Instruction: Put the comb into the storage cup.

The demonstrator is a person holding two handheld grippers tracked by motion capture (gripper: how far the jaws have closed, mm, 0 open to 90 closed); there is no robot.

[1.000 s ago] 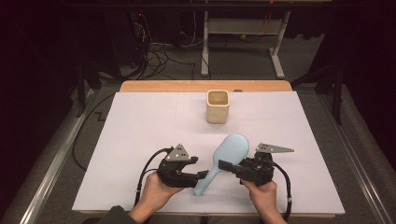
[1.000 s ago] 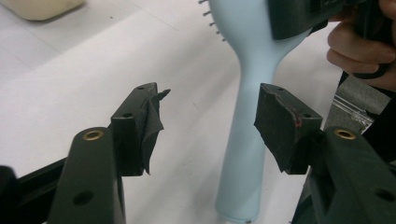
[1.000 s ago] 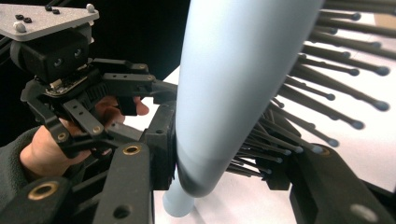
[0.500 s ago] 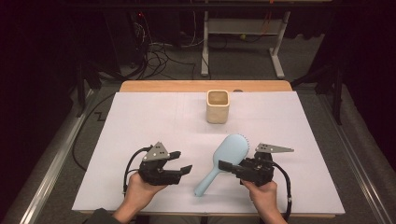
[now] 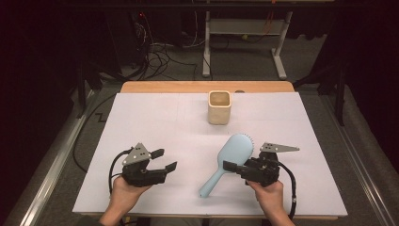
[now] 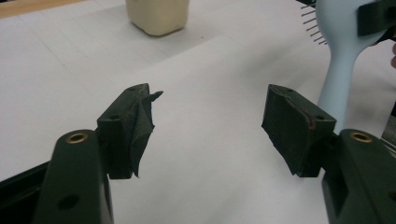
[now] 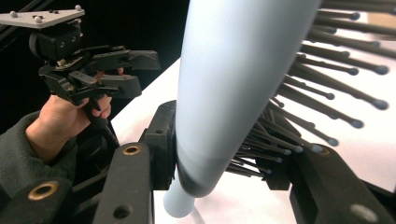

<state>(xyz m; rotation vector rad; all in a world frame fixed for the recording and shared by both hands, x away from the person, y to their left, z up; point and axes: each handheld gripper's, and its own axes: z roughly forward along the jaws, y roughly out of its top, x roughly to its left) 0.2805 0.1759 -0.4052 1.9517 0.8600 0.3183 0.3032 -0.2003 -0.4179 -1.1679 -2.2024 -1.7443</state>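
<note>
Hairbrush, pale blue, is lying slantwise on the white sheet that is covering the counter, its round head pointing toward the far edge and its handle reaching toward the near edge. The right gripper is grasping it at the lower part of the head, where the head is narrowing into the handle. In the right gripper view the jaws are clamping the hairbrush from both sides, one pad pressing the smooth back and the other sitting in among the dark bristles. The handle end is resting on the sheet.

The left gripper is sitting well apart from the hairbrush, near the left front part of the sheet, with the person's left hand wrapping its body. Its jaws have just been opening, and they are standing wide with nothing between them. In the left gripper view its pads are framing bare white sheet, while the hairbrush handle is showing beyond the right jaw.

A cream square cup is standing upright near the far middle of the sheet, apart from both grippers.
</note>
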